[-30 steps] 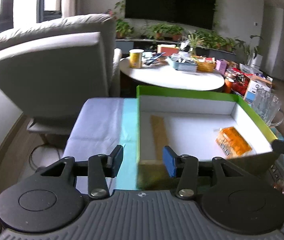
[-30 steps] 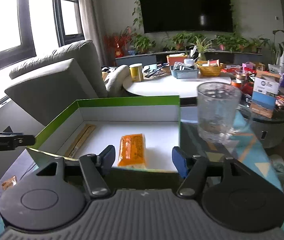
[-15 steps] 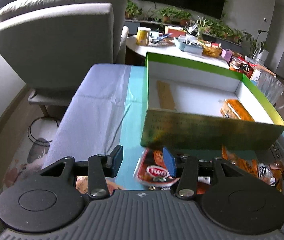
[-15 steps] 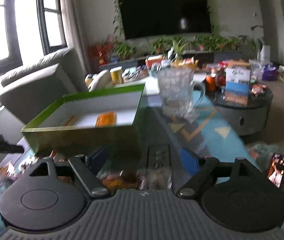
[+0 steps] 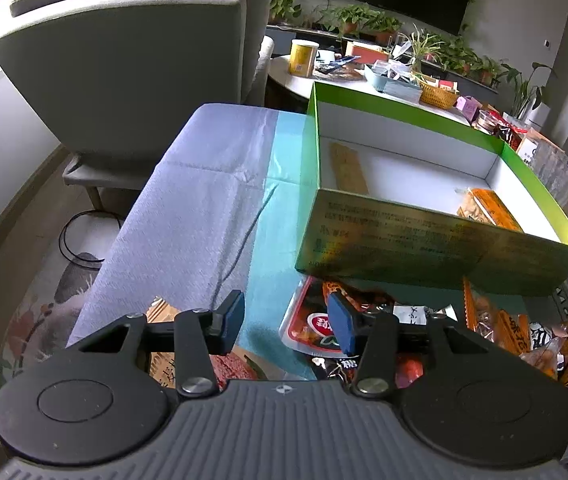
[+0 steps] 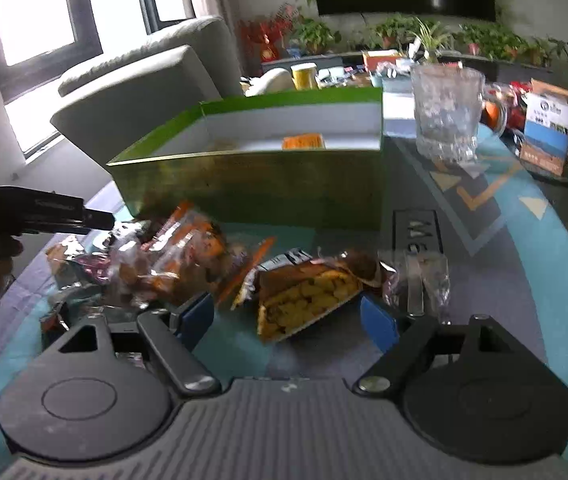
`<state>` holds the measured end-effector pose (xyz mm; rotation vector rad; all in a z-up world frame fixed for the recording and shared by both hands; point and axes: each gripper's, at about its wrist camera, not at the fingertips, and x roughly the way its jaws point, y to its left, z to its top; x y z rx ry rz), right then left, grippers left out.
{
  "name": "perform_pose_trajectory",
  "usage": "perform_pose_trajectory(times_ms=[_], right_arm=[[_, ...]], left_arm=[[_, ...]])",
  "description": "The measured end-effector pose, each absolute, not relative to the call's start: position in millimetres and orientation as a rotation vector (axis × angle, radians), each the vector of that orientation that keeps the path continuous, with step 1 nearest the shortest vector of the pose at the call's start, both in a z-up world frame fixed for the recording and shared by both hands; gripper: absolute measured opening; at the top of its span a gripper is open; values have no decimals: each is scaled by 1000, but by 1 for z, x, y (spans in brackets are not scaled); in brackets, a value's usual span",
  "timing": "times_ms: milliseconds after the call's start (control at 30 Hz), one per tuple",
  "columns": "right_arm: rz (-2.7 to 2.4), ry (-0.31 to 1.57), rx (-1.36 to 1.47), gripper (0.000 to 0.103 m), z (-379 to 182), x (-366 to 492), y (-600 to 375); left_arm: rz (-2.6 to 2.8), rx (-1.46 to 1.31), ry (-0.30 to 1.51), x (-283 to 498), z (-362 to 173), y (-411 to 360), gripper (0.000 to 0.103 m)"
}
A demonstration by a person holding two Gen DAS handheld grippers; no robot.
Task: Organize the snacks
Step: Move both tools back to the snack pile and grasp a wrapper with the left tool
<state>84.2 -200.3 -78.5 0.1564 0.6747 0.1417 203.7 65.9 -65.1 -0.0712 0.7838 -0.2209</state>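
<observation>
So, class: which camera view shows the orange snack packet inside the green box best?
The left wrist view: it looks down into the green box, showing the orange snack packet along its length. The right wrist view catches only a thin orange strip above the box's near wall.

The box point(image 5: 424, 236) is bright green outside with a white inside — small dark print runs across its near wall. An orange packet point(image 5: 492, 210) lies in it, right of centre. The cloth point(image 5: 204, 200), left of centre, is pale lilac, with teal beside it. At lower centre a red-and-clear bag point(image 5: 312, 320) shows a white label. In the right view, a yellow-and-brown snack bag point(image 6: 304, 296) sits at centre — blue pads point(image 6: 376, 320) below it.
</observation>
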Motion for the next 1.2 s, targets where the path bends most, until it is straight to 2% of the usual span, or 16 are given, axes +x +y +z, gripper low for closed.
perform_pose_trajectory(times_ms=[167, 300, 400, 433, 467, 500, 533, 633, 900, 967, 1000, 1033, 1100, 1133, 1200], right_arm=[[127, 688, 154, 43, -85, 84, -204], [123, 683, 139, 43, -86, 86, -201], [123, 679, 133, 43, -87, 87, -199], [122, 678, 129, 44, -87, 88, -198], [120, 675, 123, 44, -87, 88, -197], [117, 673, 116, 44, -88, 89, -196], [114, 671, 108, 44, -88, 88, -195], [107, 666, 82, 44, -88, 87, -190], [103, 664, 27, 43, -88, 85, -182], [112, 663, 29, 43, -87, 84, -182], [113, 664, 28, 43, -87, 84, -181], [113, 663, 25, 43, -87, 84, -181], [113, 664, 23, 43, -87, 83, -180], [115, 665, 23, 43, -86, 83, -180], [122, 667, 23, 43, -86, 83, -180]], left_arm=[[-233, -76, 793, 207, -69, 64, 45], [-235, -73, 790, 209, -73, 62, 52], [-240, -78, 789, 210, -73, 61, 51], [-254, -87, 791, 210, -73, 61, 47], [-274, -94, 794, 209, -73, 61, 38], [-294, -98, 801, 209, -73, 60, 23], [-306, -105, 802, 208, -72, 59, 14], [-321, -132, 791, 204, -68, 62, 0], [-377, -203, 729, 184, -49, 75, 0], [-385, -187, 706, 180, -47, 74, 1], [-375, -167, 691, 178, -46, 72, 8], [-371, -128, 674, 176, -45, 68, 26], [-391, -60, 636, 169, -42, 60, 45], [-427, -26, 618, 164, -41, 54, 49], [-500, 42, 625, 160, -39, 42, 50]])
